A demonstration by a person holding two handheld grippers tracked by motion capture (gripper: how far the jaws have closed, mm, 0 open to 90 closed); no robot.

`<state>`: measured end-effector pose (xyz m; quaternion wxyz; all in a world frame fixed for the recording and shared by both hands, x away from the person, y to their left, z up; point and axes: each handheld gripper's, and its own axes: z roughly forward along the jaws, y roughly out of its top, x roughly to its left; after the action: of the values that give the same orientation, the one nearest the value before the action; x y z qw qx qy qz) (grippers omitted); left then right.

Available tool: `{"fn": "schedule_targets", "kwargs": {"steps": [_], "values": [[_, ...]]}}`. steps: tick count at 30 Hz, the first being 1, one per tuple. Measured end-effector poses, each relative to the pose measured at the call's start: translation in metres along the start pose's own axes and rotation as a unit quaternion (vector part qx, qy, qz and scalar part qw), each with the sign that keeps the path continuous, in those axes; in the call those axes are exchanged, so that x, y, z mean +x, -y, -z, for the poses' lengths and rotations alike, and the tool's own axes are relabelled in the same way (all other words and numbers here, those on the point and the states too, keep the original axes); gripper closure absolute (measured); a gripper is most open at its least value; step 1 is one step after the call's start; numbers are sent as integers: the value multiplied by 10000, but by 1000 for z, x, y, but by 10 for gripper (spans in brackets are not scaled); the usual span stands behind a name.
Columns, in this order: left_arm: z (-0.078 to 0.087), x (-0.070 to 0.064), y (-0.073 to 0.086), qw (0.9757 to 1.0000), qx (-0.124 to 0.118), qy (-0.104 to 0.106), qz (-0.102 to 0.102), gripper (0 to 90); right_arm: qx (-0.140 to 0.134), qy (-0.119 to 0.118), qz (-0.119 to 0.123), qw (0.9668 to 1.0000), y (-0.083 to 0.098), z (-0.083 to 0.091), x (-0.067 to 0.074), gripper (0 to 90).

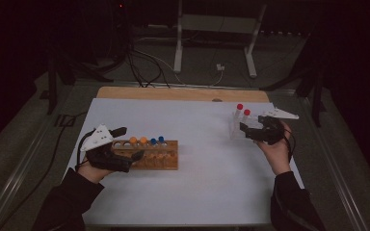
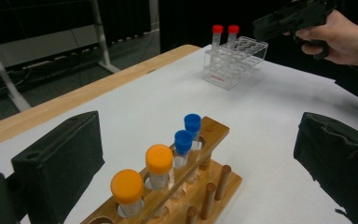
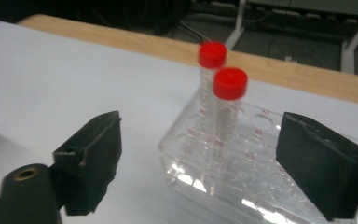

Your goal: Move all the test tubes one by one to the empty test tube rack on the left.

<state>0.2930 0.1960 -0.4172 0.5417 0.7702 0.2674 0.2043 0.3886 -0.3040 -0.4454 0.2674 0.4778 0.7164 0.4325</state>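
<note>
Red-capped tubes (image 3: pixel 223 93), white tabletop (image 1: pixel 207 187), dark room

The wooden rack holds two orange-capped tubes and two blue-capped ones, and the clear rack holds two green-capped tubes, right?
Not quite. The two tubes in the clear rack have red caps, not green; the right gripper view shows them plainly. The rest stands: the wooden rack holds two orange-capped tubes and two blue-capped ones.

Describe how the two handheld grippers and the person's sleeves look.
Both the left gripper and the right gripper are black and pistol-shaped, each with two blocky black jaws and a pale grey three-cornered plate on top. A dark cable trails from each. The person's sleeves are dark.
</note>
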Motion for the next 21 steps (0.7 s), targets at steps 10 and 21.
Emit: {"fn": "schedule_targets", "kwargs": {"steps": [10, 21], "values": [[0, -1, 1, 10000, 6, -55, -10, 21, 337, 233, -129, 9991, -1, -29, -10, 459], [1, 1, 1, 10000, -10, -77, 36, 21, 480, 473, -224, 9975, 1, -48, -12, 675]]}}
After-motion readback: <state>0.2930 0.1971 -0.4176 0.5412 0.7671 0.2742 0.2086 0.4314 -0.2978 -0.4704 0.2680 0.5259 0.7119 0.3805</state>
